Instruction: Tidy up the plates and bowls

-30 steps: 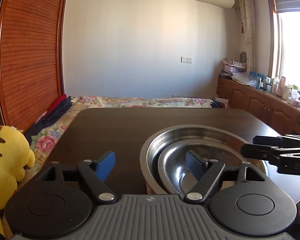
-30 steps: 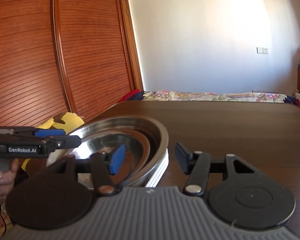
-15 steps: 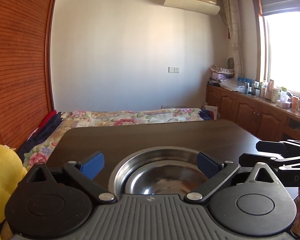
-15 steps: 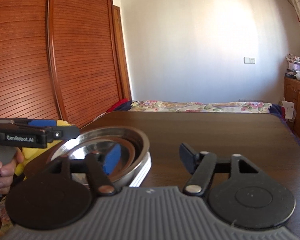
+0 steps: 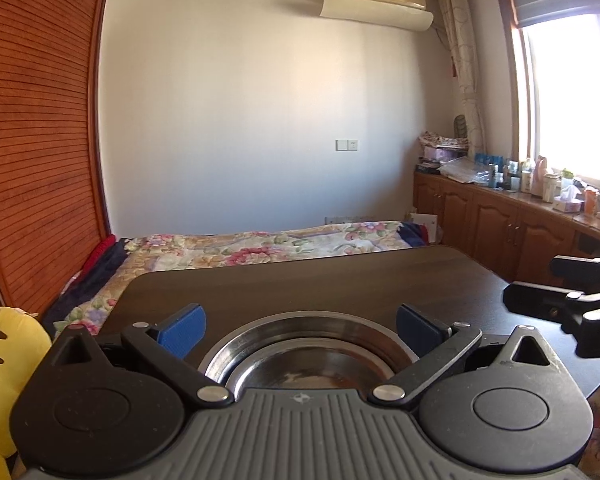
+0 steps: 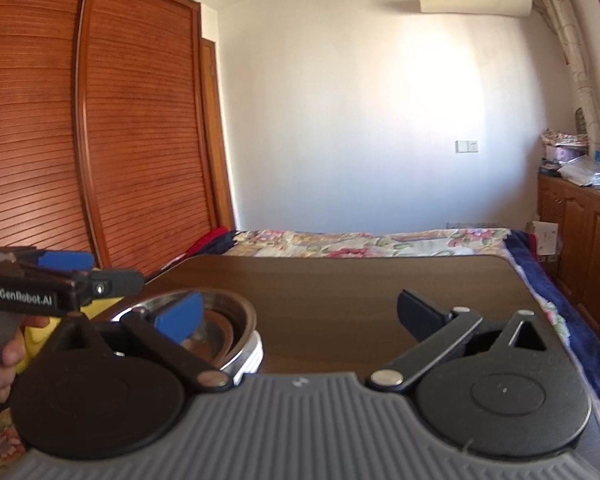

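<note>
A stack of nested steel bowls [image 5: 312,344] sits on the dark wooden table [image 5: 340,280] near its front edge. In the right wrist view the bowls [image 6: 224,320] show at the left, with pale ridged rims under them. My left gripper [image 5: 300,326] hangs open just above and behind the stack, its blue fingertips wide on either side without touching. My right gripper [image 6: 298,314] is to the right of the stack. Its jaws are opening and hold nothing; the left fingertip overlaps the bowl rim in the picture. Each gripper shows in the other's view: left gripper [image 6: 60,280], right gripper [image 5: 572,300].
A bed with a floral cover [image 5: 260,246] lies beyond the table's far edge. A yellow plush toy [image 5: 4,352] sits at the left. Wooden cabinets [image 5: 500,224] with bottles run under the window at the right. A slatted wardrobe [image 6: 100,120] stands at the left.
Both grippers drew back and rose from the bowls while their jaws spread wide. The fingers that reached into the stack now stand outside it. The bowls stayed on the table.
</note>
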Demonstrator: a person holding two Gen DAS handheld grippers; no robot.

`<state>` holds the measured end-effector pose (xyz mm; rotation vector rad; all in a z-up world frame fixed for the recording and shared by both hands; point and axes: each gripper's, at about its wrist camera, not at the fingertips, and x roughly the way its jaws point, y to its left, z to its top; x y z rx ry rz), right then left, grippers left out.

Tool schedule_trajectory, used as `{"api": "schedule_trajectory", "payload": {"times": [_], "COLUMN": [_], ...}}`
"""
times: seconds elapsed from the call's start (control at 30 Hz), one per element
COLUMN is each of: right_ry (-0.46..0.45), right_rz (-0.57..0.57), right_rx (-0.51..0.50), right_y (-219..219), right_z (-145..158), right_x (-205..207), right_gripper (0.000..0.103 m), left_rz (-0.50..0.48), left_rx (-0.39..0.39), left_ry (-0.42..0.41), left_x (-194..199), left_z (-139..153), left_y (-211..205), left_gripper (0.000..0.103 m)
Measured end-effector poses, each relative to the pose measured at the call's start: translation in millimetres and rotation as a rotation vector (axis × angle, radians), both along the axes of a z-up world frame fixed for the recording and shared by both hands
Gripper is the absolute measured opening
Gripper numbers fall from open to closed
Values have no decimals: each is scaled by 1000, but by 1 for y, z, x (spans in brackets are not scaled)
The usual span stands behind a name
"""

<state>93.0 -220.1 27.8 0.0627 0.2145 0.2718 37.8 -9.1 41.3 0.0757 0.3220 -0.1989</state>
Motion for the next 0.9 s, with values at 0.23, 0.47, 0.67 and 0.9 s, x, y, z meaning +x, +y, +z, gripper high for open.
{"api": "schedule_trajectory", "payload": {"times": [0.23,0.47,0.67,0.9], "right_ry": [-9,-15,-10,12], "right_rz": [-72,-133,-168,-173], "right_rx": [-13,-27,-30,-17], "right_y": [-5,-6,-6,-5], "right_z": [6,7,5,-3], "right_x": [-4,-7,-8,-5], "right_gripper": [103,103,103,103], "left_rz": [15,26,44,77], "left_rx": [-2,1,16,14], "left_ry": [3,-17,-17,6], "left_x": [-3,-8,-10,-9], "left_z": [3,6,2,-8], "left_y": [-5,-7,-8,1], "left_gripper": [103,103,103,103]}}
